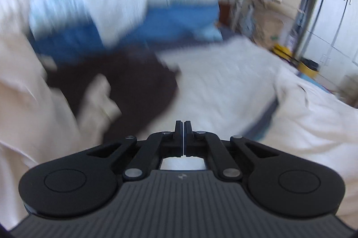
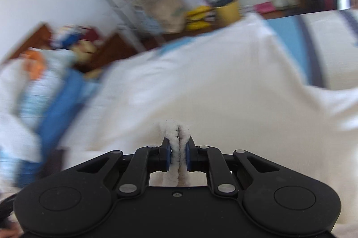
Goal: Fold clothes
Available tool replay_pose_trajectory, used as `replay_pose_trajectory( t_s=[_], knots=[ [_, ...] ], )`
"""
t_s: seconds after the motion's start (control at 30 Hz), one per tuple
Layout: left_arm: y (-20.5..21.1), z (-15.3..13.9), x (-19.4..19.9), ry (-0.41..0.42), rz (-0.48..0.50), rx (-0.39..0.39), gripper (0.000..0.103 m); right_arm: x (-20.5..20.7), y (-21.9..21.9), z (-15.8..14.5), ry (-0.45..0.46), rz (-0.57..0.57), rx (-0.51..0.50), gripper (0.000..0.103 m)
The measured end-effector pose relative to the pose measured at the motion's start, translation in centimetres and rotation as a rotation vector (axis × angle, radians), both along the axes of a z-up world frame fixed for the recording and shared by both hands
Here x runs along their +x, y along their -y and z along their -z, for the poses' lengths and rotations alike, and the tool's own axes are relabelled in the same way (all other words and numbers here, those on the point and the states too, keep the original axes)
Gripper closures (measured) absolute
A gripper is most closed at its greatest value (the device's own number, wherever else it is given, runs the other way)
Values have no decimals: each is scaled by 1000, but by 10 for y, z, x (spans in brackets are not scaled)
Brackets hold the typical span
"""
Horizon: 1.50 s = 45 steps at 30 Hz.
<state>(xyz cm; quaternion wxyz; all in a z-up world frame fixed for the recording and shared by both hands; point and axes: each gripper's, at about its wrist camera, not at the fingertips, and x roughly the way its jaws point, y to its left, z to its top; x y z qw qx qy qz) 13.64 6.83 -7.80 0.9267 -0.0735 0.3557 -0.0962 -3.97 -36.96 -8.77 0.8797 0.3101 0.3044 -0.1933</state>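
We saw a bed (image 1: 219,81) with a pale cover carrying everything. On it lay a dark garment (image 1: 134,81), a blue cloth (image 1: 174,21), and a white garment (image 1: 313,117) bunched at its right side. Motion blur hid finer detail.

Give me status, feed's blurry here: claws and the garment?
Left claw shut, empty. Right claw shut on white garment. Dark garment ahead of left claw.
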Motion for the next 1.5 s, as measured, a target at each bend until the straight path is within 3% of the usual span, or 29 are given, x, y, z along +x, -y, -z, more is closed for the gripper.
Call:
replay_pose_trajectory(
  t_s=[0.1, 0.2, 0.3, 0.37, 0.47, 0.6, 0.73, 0.83, 1.0, 1.07, 1.13, 1.17, 1.23, 1.27, 1.4, 1.5],
  knots=[
    [14, 12, 7, -72, 62, -44, 100, 4, 4, -7, -56, 30, -89, 87],
    [31, 16, 1, -91, 139, -92, 94, -5, 15, -18, -89, 82, -185, 89],
    [45, 22, -4, -91, 183, -65, 82, -14, 26, -30, -122, 135, -282, 90],
    [50, 23, -6, -97, 199, -42, 81, -20, 34, -37, -144, 170, -346, 90],
    [54, 26, -1, -125, 229, -69, 73, -29, 45, -49, -177, 222, -442, 86],
    [66, 31, 1, -152, 288, -96, 67, -25, 94, -21, -274, 262, -236, 70],
    [83, 33, -6, -138, 380, -101, 61, -21, 83, -27, -179, 247, -290, 54],
    [98, 31, -16, -114, 475, -115, 58, -16, 64, -37, -54, 171, -326, 54],
    [127, 33, -29, -117, 640, -156, 34, 36, 24, -29, -14, -204, -188, 54],
    [145, 38, -33, -126, 717, -115, 29, 58, 8, -25, -3, -360, -126, 54],
    [162, 48, -38, -127, 731, -26, 29, 80, -8, -16, -3, -493, -56, 54],
    [168, 53, -38, -135, 726, 1, 30, 91, -18, -8, -21, -527, -31, 54],
    [177, 63, -38, -152, 714, 52, 46, 112, -32, -2, -53, -613, -62, 54],
    [178, 63, -40, -141, 725, 68, 70, 123, -38, 1, -69, -659, -84, 54],
    [178, 57, -49, -96, 759, 101, 79, 165, -60, 14, -127, -821, -160, 52],
    [166, 52, -50, -88, 728, 52, 80, 198, -57, 35, -172, -800, -126, 52]
  ],
)
